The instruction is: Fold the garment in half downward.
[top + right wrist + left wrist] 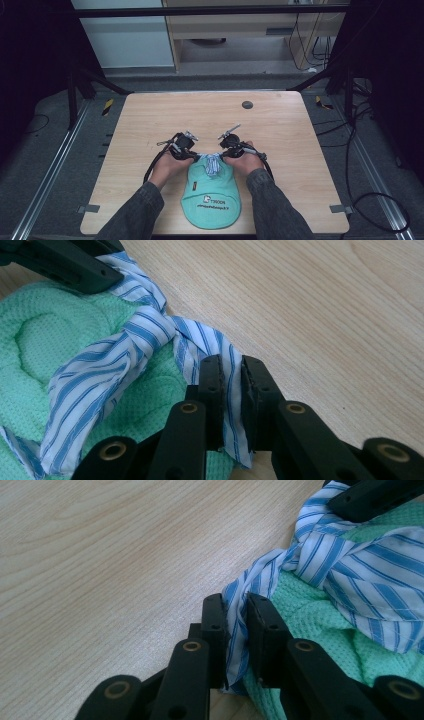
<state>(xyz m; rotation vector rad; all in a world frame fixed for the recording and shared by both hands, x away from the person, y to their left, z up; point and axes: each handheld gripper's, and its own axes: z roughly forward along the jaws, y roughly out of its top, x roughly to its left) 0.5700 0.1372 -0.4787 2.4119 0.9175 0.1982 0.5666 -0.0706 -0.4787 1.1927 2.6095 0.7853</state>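
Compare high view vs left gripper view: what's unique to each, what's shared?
High view alone: both hands, the table's edges, a dark disc, the print on the green cloth, the floor around. Left gripper view alone: the left gripper shut on a striped strip, the cloth's waffle weave. Both: striped strips knotted over green cloth, wood tabletop, right gripper pinching the other end.

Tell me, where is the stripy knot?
In the high view, the knot sits at the far end of the green bib, midway between the left gripper and right gripper.

Wooden table [150, 130] bears a green bib [210, 200] (striped ties [213, 164]).
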